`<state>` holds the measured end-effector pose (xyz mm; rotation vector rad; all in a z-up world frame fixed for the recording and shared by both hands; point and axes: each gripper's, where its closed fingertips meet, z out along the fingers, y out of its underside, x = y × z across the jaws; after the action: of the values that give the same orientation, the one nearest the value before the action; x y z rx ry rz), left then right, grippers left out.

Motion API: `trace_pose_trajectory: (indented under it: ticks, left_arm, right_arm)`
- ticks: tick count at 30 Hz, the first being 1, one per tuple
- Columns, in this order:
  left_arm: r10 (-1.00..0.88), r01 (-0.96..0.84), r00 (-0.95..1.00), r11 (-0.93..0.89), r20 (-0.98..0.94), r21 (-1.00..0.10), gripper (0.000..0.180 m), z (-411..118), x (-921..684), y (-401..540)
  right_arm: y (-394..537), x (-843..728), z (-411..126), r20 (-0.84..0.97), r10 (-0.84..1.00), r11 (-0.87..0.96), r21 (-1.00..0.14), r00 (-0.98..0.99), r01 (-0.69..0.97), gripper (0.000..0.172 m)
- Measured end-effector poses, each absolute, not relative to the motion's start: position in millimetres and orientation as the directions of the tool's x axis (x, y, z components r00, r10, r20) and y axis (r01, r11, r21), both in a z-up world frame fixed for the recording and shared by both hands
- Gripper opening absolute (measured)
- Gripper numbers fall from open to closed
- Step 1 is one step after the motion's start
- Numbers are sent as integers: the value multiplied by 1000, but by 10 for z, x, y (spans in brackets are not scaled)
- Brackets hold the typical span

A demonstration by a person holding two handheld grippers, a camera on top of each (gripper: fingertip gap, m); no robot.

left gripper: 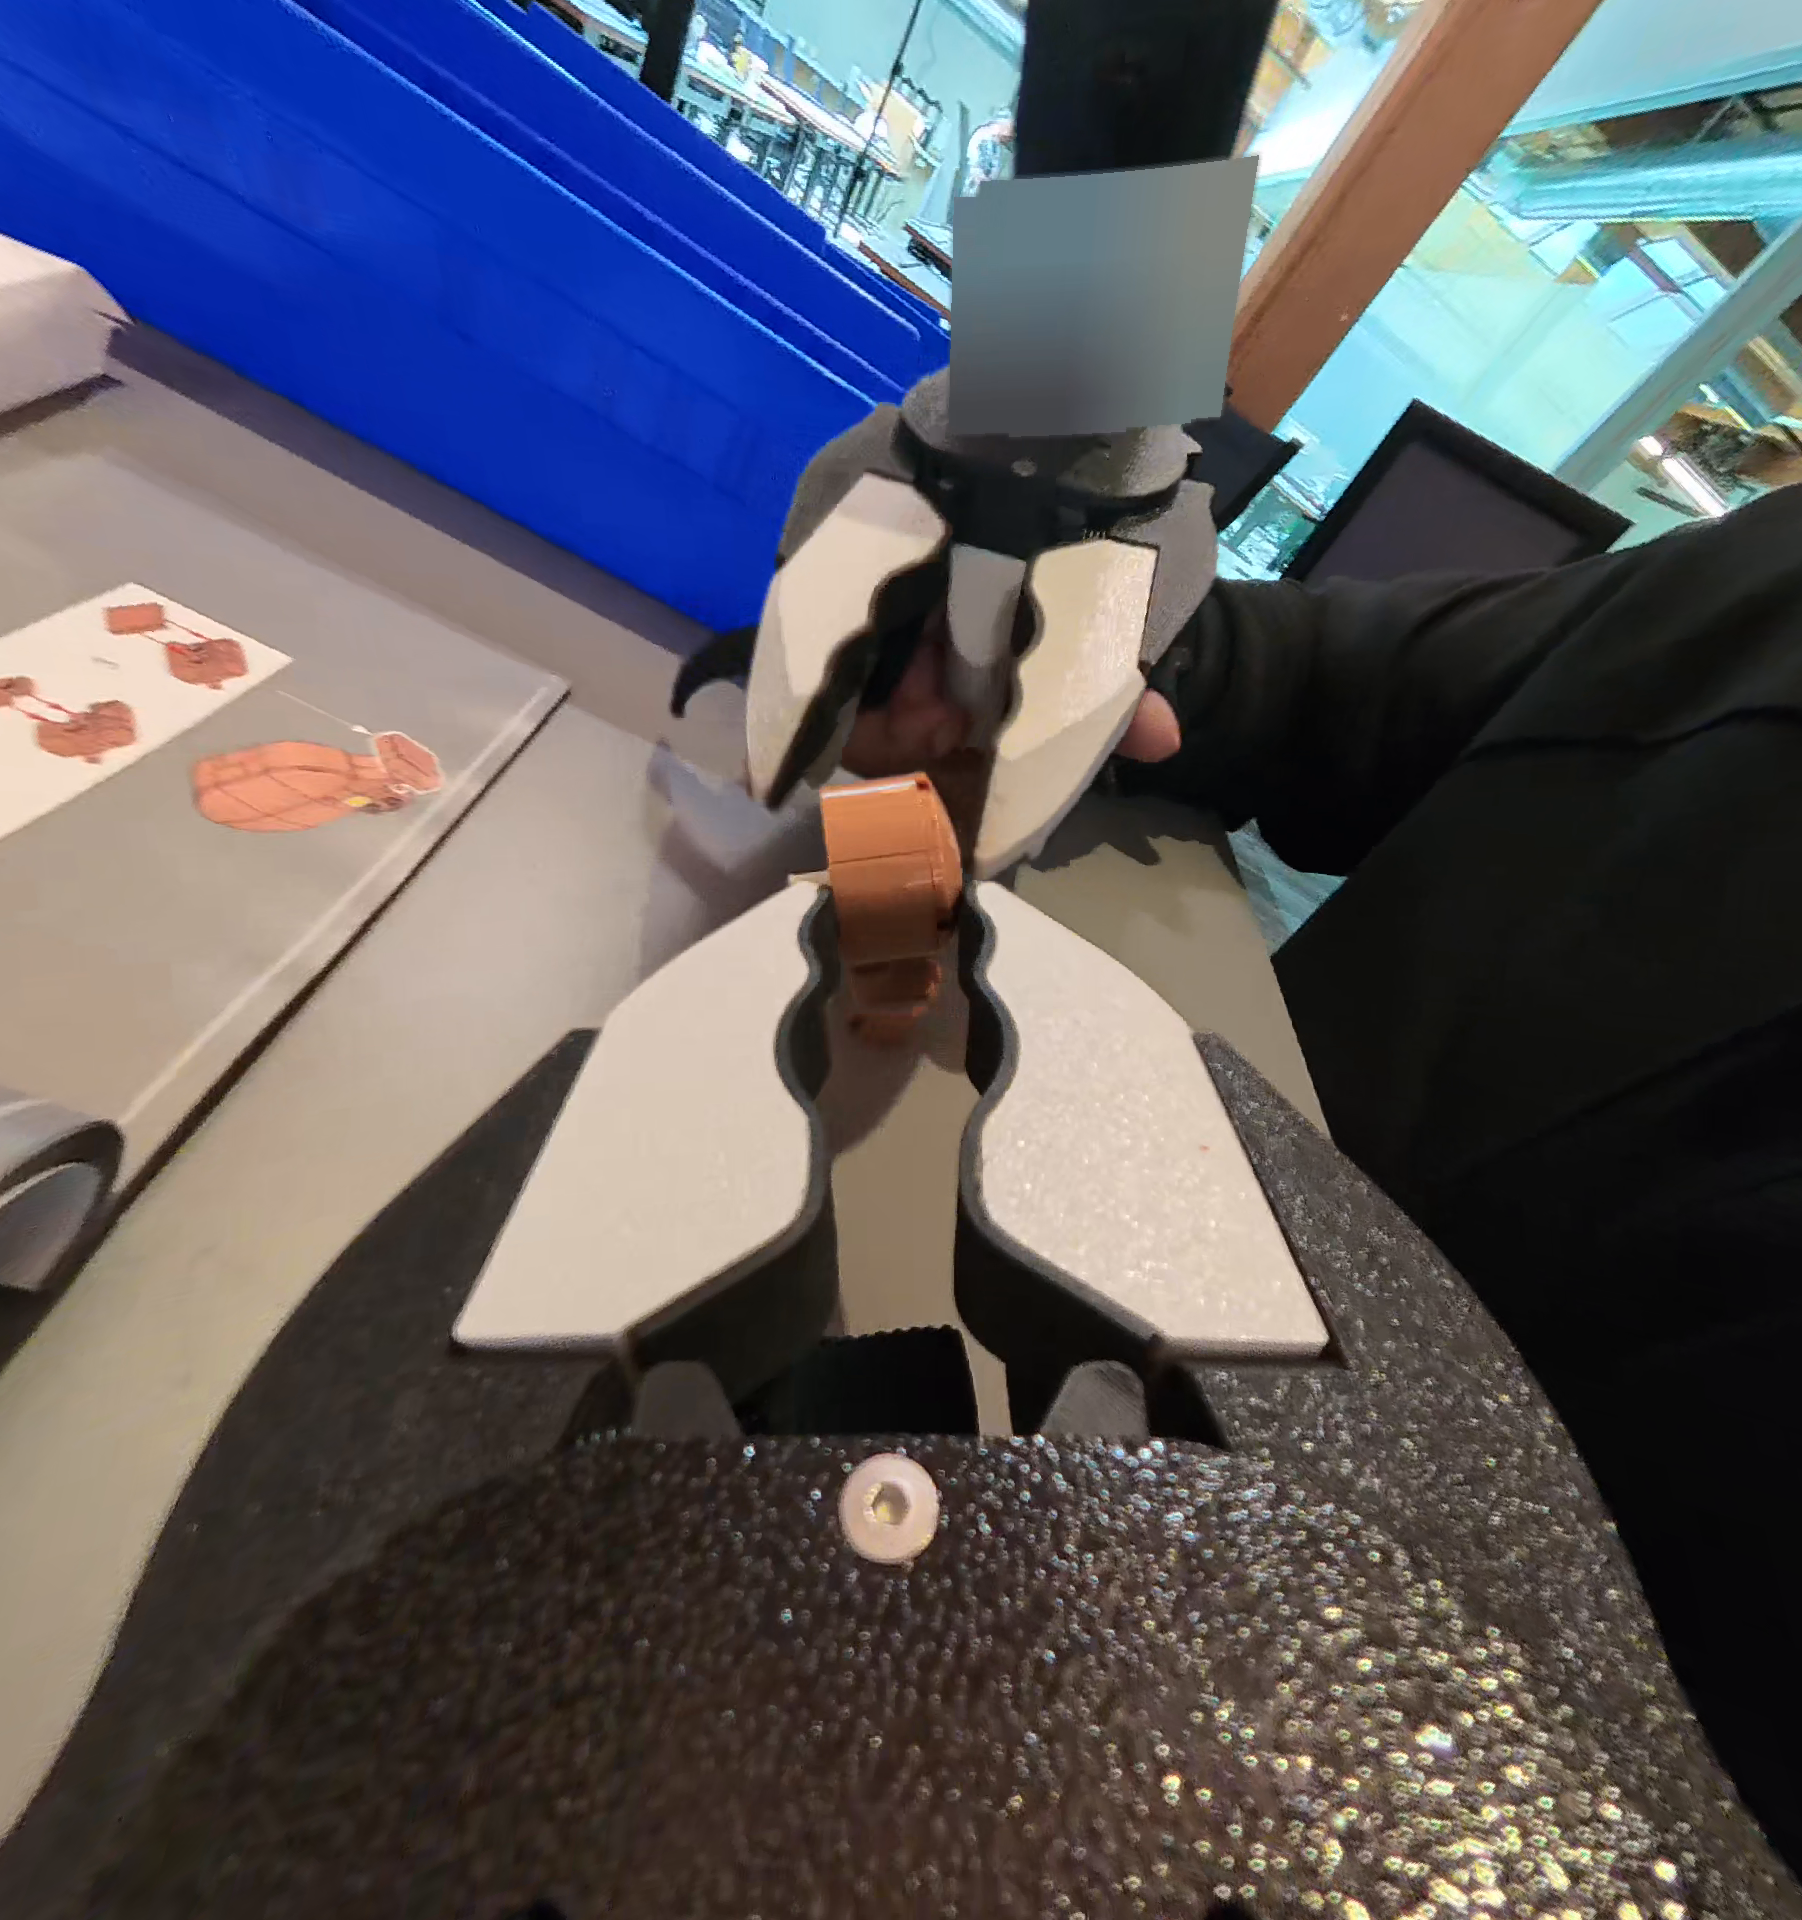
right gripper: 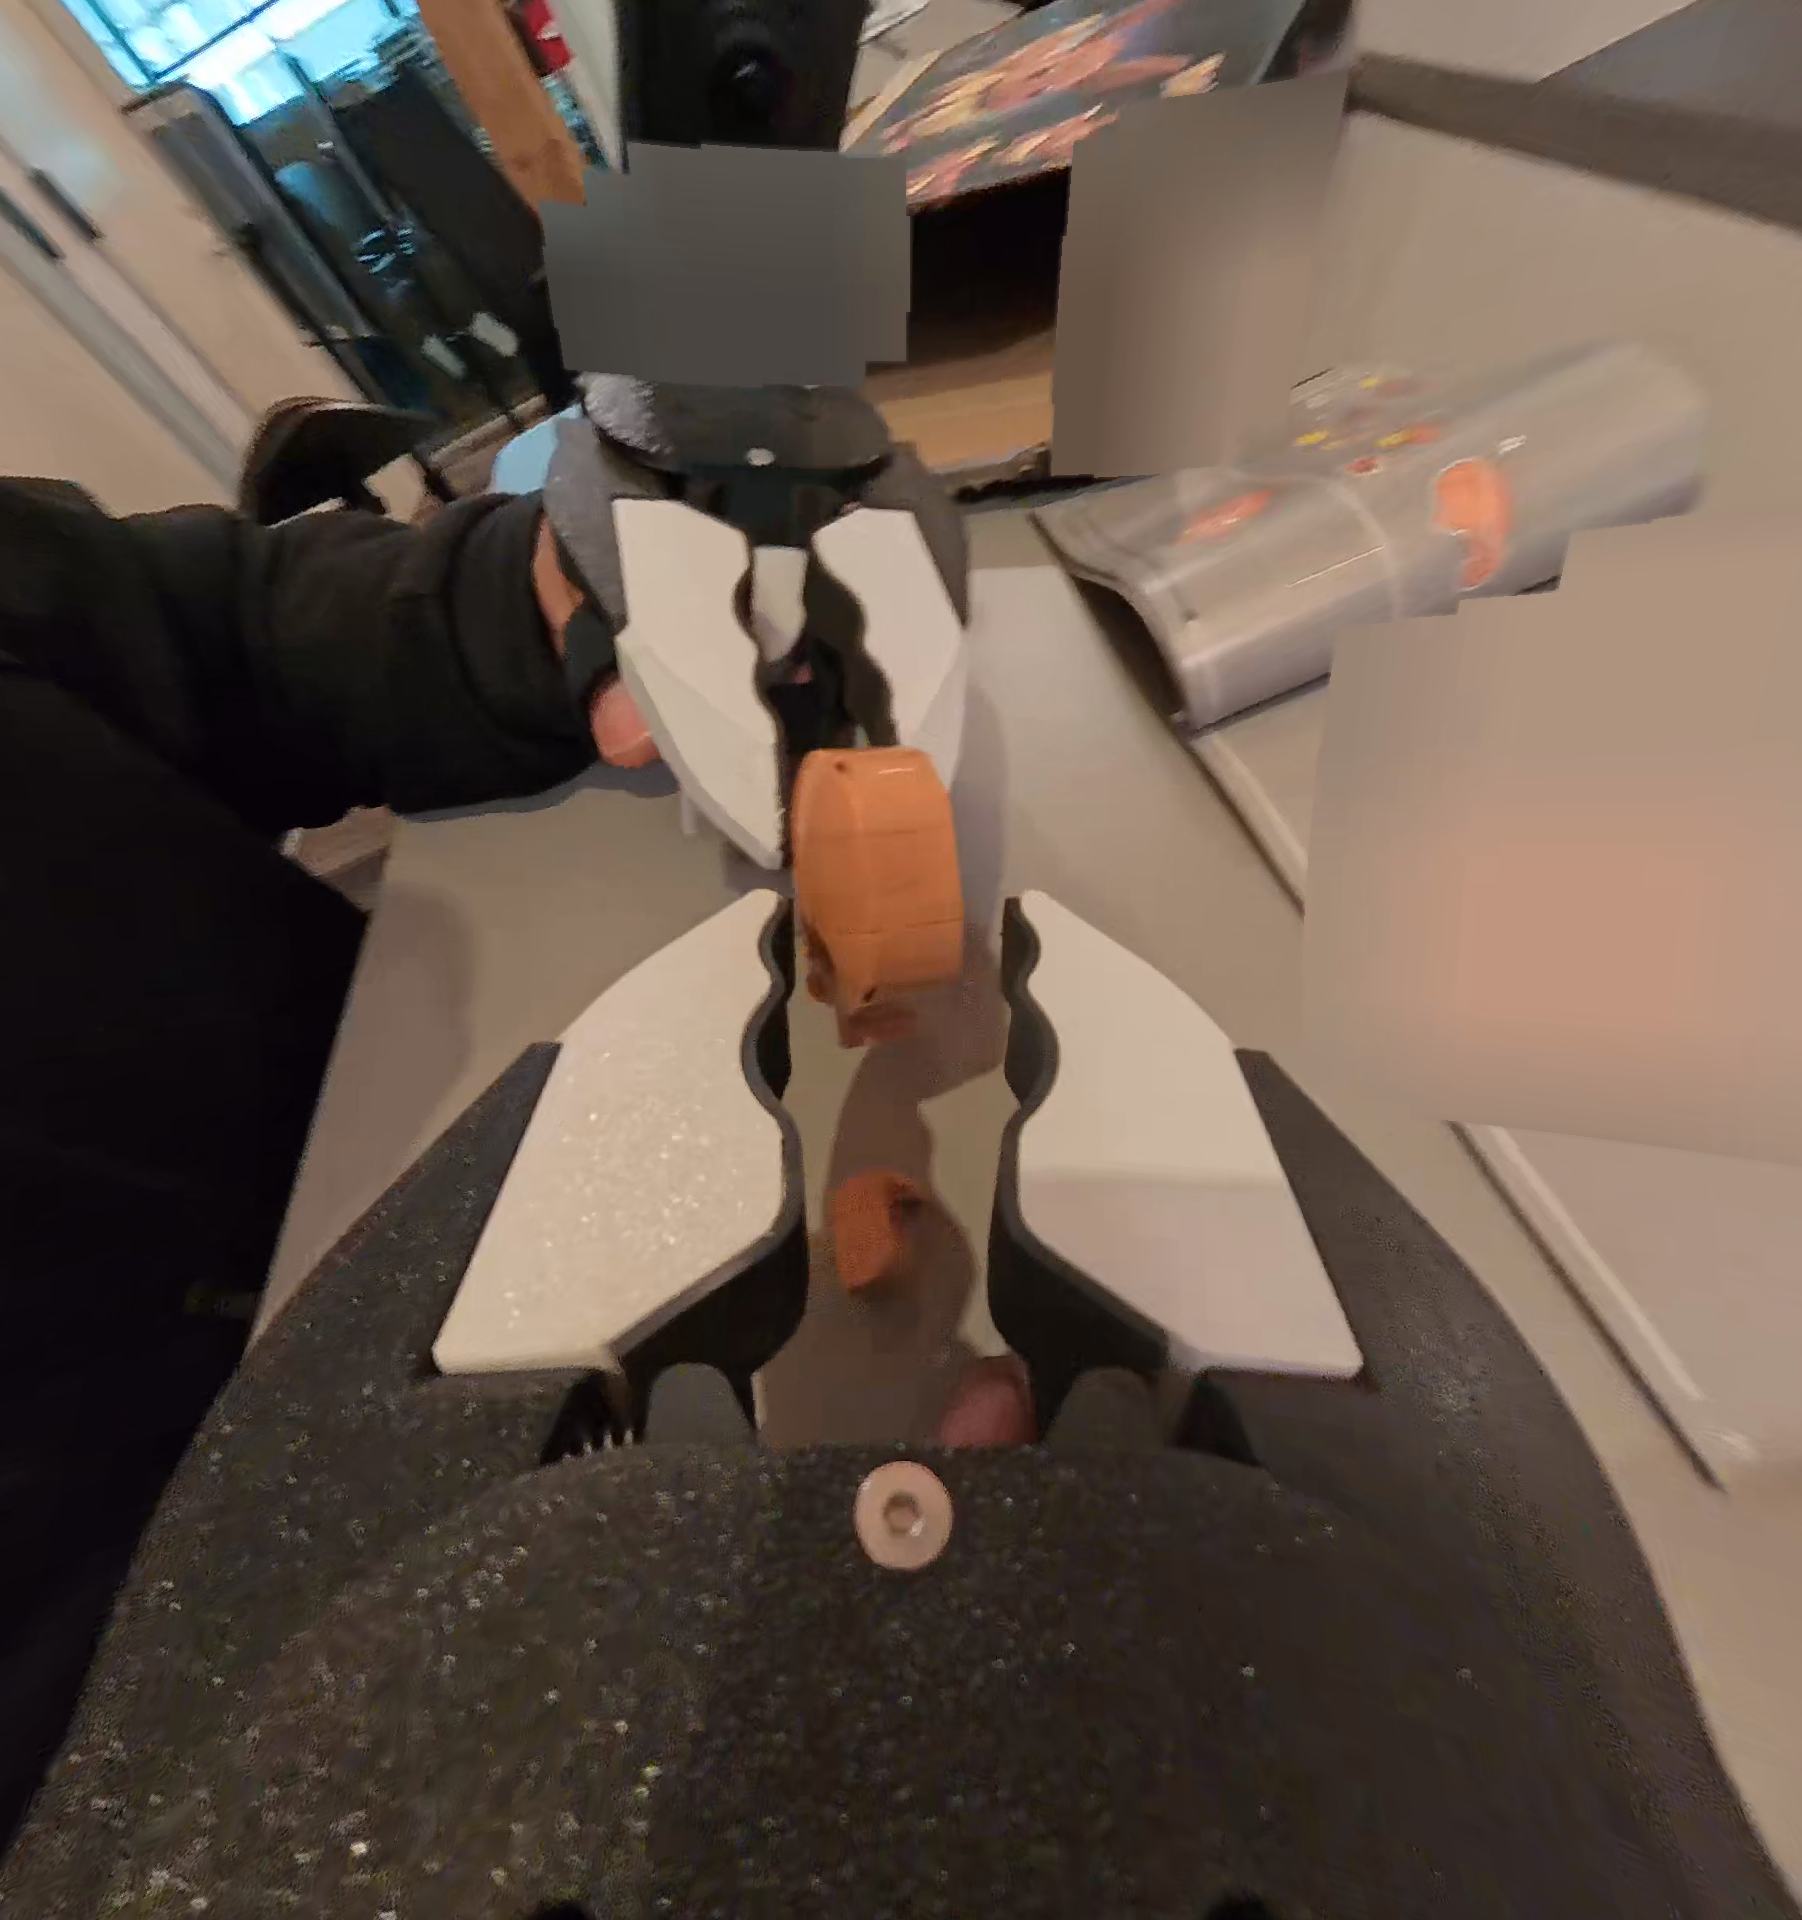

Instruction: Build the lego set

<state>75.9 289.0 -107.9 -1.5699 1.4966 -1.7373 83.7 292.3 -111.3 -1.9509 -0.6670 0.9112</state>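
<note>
Two views, left wrist first: I am clamping my left gripper [left gripper: 892,914] on the orange brick assembly [left gripper: 892,883], with blue bins [left gripper: 409,270] lying behind and an instruction sheet [left gripper: 180,748] to the left. Right wrist view: my right gripper [right gripper: 897,935] is standing apart beside the assembly; a loose orange piece [right gripper: 871,1226] is lying on the grey table [right gripper: 1136,790].
</note>
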Motion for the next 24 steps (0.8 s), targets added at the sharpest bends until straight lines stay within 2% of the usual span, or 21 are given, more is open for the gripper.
trace_pose_trajectory:
  ticks: [3,8,12,24]
  left_arm:
    - [-785,-372,-350,-385,511,-845,21,-1053,746,2835]
    - [-771,-354,-353,-414,529,-839,22,-1011,753,2849]
    - [-794,-339,-332,-404,510,-850,31,-1012,770,2884]
    - [-845,-334,-304,-337,439,-880,22,-1056,789,2867]
  right_arm:
    - [2873,747,-1115,-376,744,-506,-857,552,98,30]
    - [2885,760,-1069,-458,720,-540,-842,522,6,30]
    - [2937,817,-1036,-508,682,-559,-826,526,-73,30]
    - [2918,790,-1070,-425,701,-516,-857,573,-5,29]
